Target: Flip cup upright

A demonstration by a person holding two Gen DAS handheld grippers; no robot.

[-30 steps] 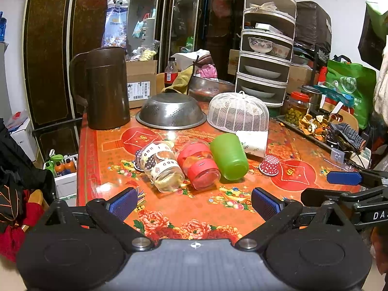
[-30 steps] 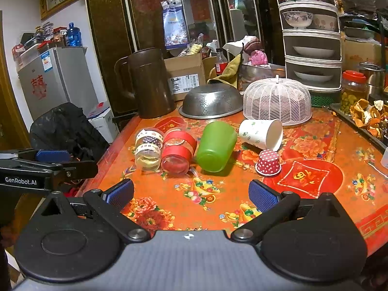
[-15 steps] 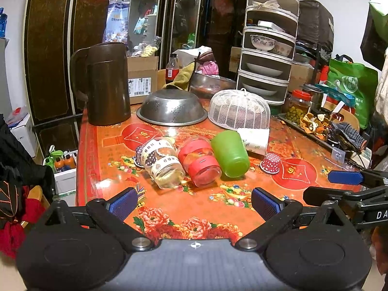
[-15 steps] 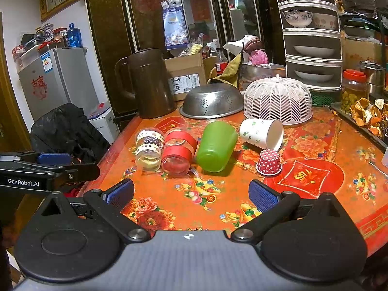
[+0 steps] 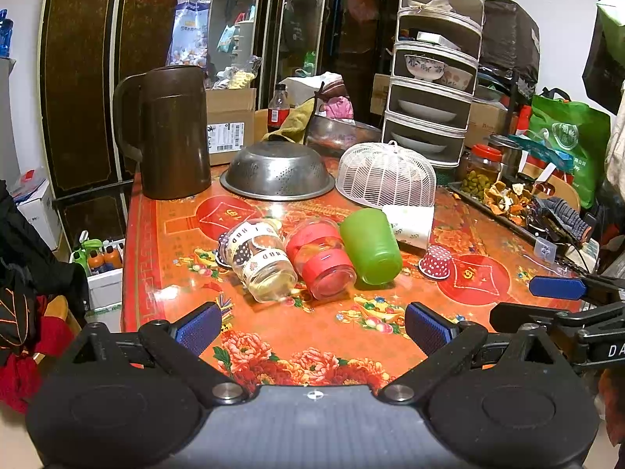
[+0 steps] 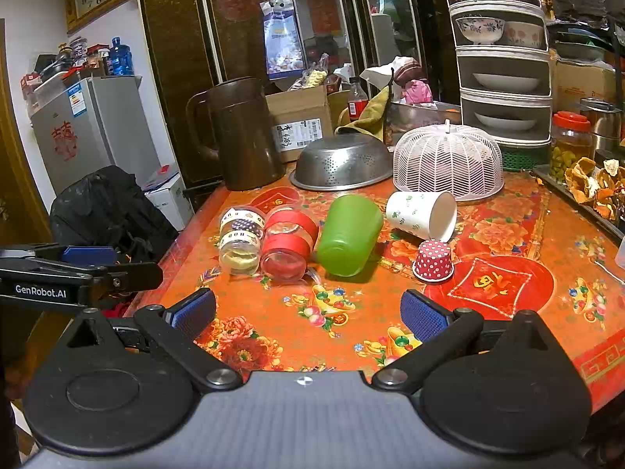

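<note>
Several cups lie on their sides in a row on the red flowered table (image 5: 312, 336): a clear cup with patterned bands (image 5: 259, 262) (image 6: 239, 239), a clear cup with red bands (image 5: 320, 262) (image 6: 288, 243), a green cup (image 5: 370, 246) (image 6: 349, 234) and a white paper cup (image 5: 410, 224) (image 6: 422, 215). A small red dotted cup (image 5: 435, 262) (image 6: 433, 261) stands mouth down. My left gripper (image 5: 312, 326) is open and empty, short of the cups. My right gripper (image 6: 308, 314) is open and empty, also short of them.
A brown jug (image 5: 172, 133), an upturned steel colander (image 5: 277, 172) and a white mesh food cover (image 5: 386, 176) stand behind the cups. A tiered dish rack (image 5: 433, 74) is at the back right. A tray of dried peel (image 5: 508, 199) lies along the right edge.
The left gripper has drawn slightly toward the cups. The right gripper has barely moved. The cups have not moved.
</note>
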